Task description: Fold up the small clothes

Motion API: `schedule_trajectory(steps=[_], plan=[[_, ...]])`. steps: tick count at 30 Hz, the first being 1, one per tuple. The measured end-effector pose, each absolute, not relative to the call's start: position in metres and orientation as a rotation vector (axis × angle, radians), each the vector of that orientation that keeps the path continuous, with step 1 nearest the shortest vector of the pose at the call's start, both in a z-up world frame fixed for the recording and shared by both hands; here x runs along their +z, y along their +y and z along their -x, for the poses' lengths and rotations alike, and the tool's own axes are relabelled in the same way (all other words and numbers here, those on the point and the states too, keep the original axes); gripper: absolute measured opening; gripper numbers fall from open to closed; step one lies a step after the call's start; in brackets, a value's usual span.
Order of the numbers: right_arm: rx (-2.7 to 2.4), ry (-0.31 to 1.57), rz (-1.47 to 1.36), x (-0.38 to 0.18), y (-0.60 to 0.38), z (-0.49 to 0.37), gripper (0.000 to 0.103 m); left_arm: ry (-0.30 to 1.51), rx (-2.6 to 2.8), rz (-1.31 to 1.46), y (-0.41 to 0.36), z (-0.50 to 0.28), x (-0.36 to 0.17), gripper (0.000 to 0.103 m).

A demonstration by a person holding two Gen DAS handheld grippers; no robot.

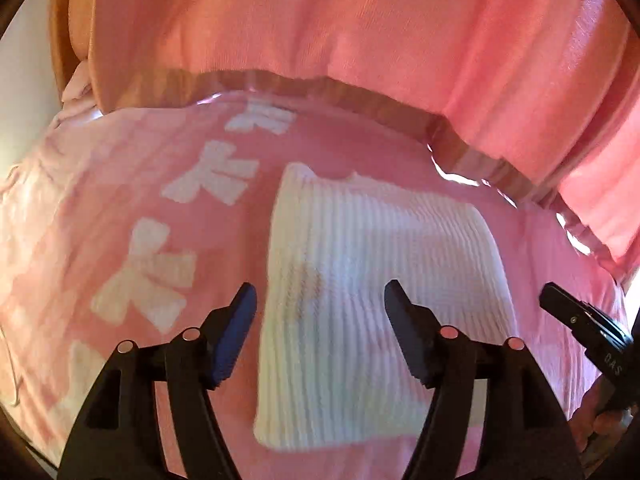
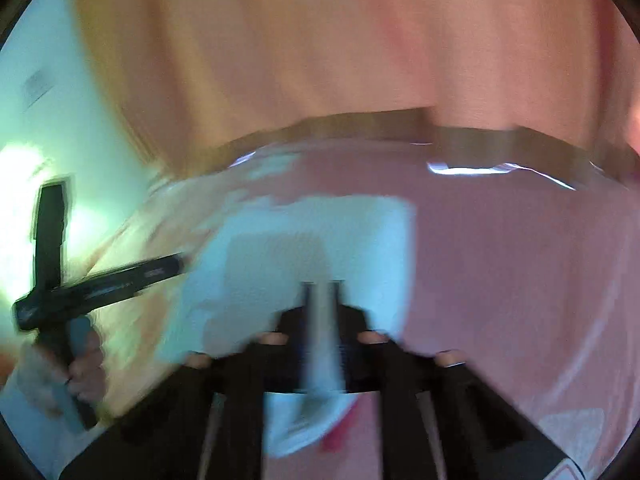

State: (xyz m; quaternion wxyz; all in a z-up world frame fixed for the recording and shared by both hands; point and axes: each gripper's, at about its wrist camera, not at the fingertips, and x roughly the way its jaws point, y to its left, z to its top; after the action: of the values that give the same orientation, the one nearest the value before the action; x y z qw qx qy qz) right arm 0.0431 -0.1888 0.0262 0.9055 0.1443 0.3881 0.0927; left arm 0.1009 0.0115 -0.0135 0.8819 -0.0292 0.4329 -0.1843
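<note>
with the white ribbed garment [image 1: 372, 300] lying folded on the pink bow-print blanket [image 1: 100, 208], left hand-held gripper [image 1: 320, 312] wide and empty above it, right hand-held gripper [image 2: 322, 300] pinched shut on a white edge, lift evenly.

A ribbed white folded cloth [image 1: 360, 300] lies on a pink blanket with white bow shapes [image 1: 132, 200]; pink curtains [image 1: 360, 32] hang behind; the fingers [image 1: 236, 336] are black.
</note>
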Motion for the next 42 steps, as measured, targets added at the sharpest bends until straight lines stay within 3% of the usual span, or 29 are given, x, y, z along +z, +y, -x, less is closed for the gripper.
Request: schedule_trajectory(steps=[6, 11, 15, 19, 23, 25, 26, 28, 29, 34, 42], plan=[[0.180, 1.114, -0.029, -0.051, -0.152, -0.048, 0.000, 0.997, -0.375, -0.221, -0.018, -0.082, -0.057, 0.066], [0.207, 1.014, -0.043, -0.023, -0.153, -0.033, 0.000, 1.006, -0.379, -0.215, -0.006, -0.079, -0.066, 0.066], [0.173, 1.107, -0.032, -0.057, -0.160, -0.034, 0.000, 1.048, -0.368, -0.163, 0.003, -0.083, -0.072, 0.071], [0.161, 0.975, -0.072, -0.021, -0.164, -0.021, 0.000, 0.939, -0.349, -0.169, 0.003, -0.064, -0.045, 0.070], [0.024, 0.798, -0.048, 0.005, -0.168, 0.004, 0.014, 0.811, -0.306, -0.184, -0.001, -0.039, -0.022, 0.070], [-0.050, 0.749, -0.042, 0.008, -0.166, 0.015, 0.030, 0.785, -0.294, -0.183, -0.005, -0.028, -0.018, 0.074], [-0.067, 0.740, -0.061, 0.009, -0.168, 0.019, 0.044, 0.778, -0.290, -0.181, -0.007, -0.025, -0.018, 0.076], [-0.114, 0.727, -0.128, 0.003, -0.173, 0.032, 0.053, 0.752, -0.288, -0.172, -0.011, -0.015, -0.018, 0.079], [-0.143, 0.730, -0.149, -0.003, -0.175, 0.035, 0.057, 0.739, -0.281, -0.169, -0.014, -0.010, -0.018, 0.087], [-0.208, 0.763, -0.194, -0.019, -0.175, 0.039, 0.061, 0.663, -0.273, -0.173, -0.031, 0.011, -0.019, 0.094], [-0.259, 0.696, -0.142, -0.016, -0.172, 0.054, 0.071, 0.621, -0.202, -0.137, -0.036, 0.027, -0.025, 0.094]])
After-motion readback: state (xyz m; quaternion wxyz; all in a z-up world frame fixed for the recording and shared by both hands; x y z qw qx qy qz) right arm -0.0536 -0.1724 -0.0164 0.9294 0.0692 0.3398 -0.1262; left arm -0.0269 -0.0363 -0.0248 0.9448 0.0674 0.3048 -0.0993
